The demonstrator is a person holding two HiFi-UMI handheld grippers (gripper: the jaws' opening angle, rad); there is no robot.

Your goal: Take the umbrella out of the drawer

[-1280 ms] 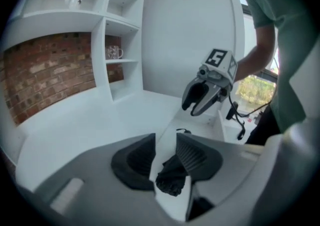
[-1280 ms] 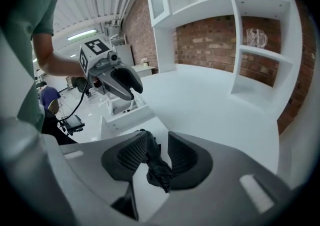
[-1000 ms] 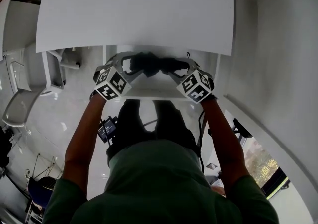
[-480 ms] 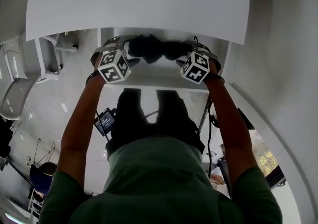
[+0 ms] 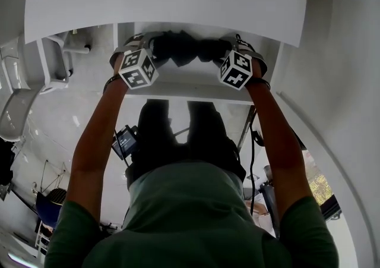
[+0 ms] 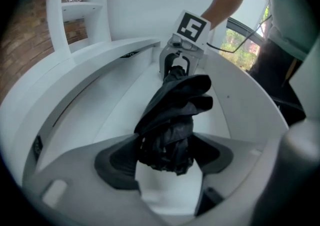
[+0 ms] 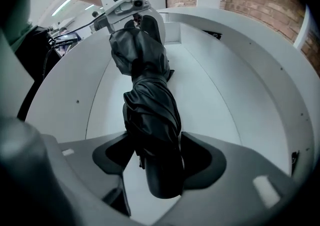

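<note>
The umbrella (image 6: 172, 115) is a folded black one. Its canopy is soft, slightly glossy fabric, bunched into loose pleats and crumpled folds. At one end is a smooth, rounded, matte dark handle (image 7: 162, 180).

It sits low inside the drawer (image 7: 240, 84), a plain white box with flat, smooth walls and a bare floor. I can't tell whether it rests on that floor.

Its long axis runs straight from one of your grippers to the other, along the drawer. The handle end points into your right gripper (image 7: 160, 159) and the crumpled fabric end points into your left gripper (image 6: 167, 154).

Both sets of jaws are wide and closing.
- **Left gripper:** the fabric end hangs between the dark, curved pads (image 6: 117, 162), brushing the pad on the left of that view, but I see no squeeze.
- **Right gripper:** the handle stands between the pads, close to both, and is not visibly pinched.

Beyond each gripper, at the umbrella's far end, you can see the other gripper's black-and-white marker cube (image 6: 192, 26).
</note>
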